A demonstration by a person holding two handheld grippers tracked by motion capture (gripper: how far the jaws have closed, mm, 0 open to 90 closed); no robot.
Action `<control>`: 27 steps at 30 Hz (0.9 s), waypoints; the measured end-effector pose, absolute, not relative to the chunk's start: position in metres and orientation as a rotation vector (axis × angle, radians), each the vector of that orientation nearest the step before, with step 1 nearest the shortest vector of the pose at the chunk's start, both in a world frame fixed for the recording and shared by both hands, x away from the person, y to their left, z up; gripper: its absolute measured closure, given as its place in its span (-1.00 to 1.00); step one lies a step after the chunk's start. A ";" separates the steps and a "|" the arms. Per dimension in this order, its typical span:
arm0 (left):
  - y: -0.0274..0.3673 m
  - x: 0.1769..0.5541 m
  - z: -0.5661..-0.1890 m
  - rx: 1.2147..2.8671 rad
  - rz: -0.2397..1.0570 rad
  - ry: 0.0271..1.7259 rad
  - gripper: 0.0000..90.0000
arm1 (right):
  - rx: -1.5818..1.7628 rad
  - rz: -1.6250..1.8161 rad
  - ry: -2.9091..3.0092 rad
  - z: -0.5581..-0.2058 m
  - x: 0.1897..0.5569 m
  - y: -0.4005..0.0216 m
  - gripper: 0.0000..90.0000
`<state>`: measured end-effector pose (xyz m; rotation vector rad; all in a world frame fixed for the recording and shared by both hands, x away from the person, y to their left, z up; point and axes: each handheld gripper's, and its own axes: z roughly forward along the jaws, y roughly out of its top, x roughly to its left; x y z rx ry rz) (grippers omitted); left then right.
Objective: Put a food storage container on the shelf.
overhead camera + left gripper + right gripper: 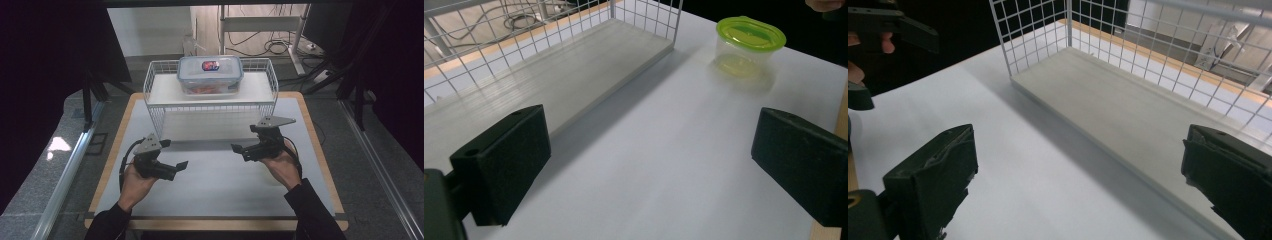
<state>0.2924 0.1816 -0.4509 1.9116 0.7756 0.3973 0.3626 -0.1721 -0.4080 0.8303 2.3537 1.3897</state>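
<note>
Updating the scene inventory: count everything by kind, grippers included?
Lidded containers: 2 (blue-rimmed container on the rack's top shelf, green-lidded container on the table)
Wire rack: 1
Grippers: 2 (left gripper, right gripper, both open, nothing between the jaws)
Total: 5

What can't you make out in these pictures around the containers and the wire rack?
- Contents of the clear lidded box on the wire rack: high view, too small, blurred behind the plastic.
- Label on its lid: too small to read.
- Green-lidded tub: left gripper view, contents blurred.
- Lower shelf's far end: right gripper view, cut off by the edge.
</note>
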 end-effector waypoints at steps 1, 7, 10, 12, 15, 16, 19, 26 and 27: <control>0.183 0.289 -0.454 1.907 0.403 0.774 -0.96 | 0.833 1.385 2.351 -0.410 0.359 -0.173 -0.97; 0.192 0.270 -0.473 1.918 0.412 0.791 -0.99 | 0.850 1.372 2.376 -0.422 0.343 -0.179 -0.96; 0.195 0.264 -0.480 1.926 0.419 0.799 -0.99 | 0.852 1.371 2.381 -0.431 0.335 -0.182 -0.96; 0.197 0.261 -0.484 1.934 0.432 0.800 -0.99 | 0.849 1.365 2.375 -0.436 0.331 -0.184 -0.96; 0.198 0.257 -0.489 1.948 0.432 0.799 -0.99 | 0.831 1.363 2.364 -0.445 0.322 -0.186 -0.96; 0.197 0.255 -0.491 1.956 0.432 0.798 -0.99 | 0.818 1.368 2.358 -0.447 0.320 -0.187 -0.96; 0.197 0.252 -0.497 1.984 0.431 0.798 -0.99 | 0.770 1.360 2.353 -0.455 0.310 -0.187 -0.96; 0.197 0.248 -0.505 2.014 0.444 0.799 -0.98 | 0.826 1.291 2.375 -0.469 0.305 -0.190 -0.94; 0.197 0.248 -0.505 2.014 0.450 0.797 -0.98 | 0.834 1.279 2.377 -0.471 0.306 -0.190 -0.94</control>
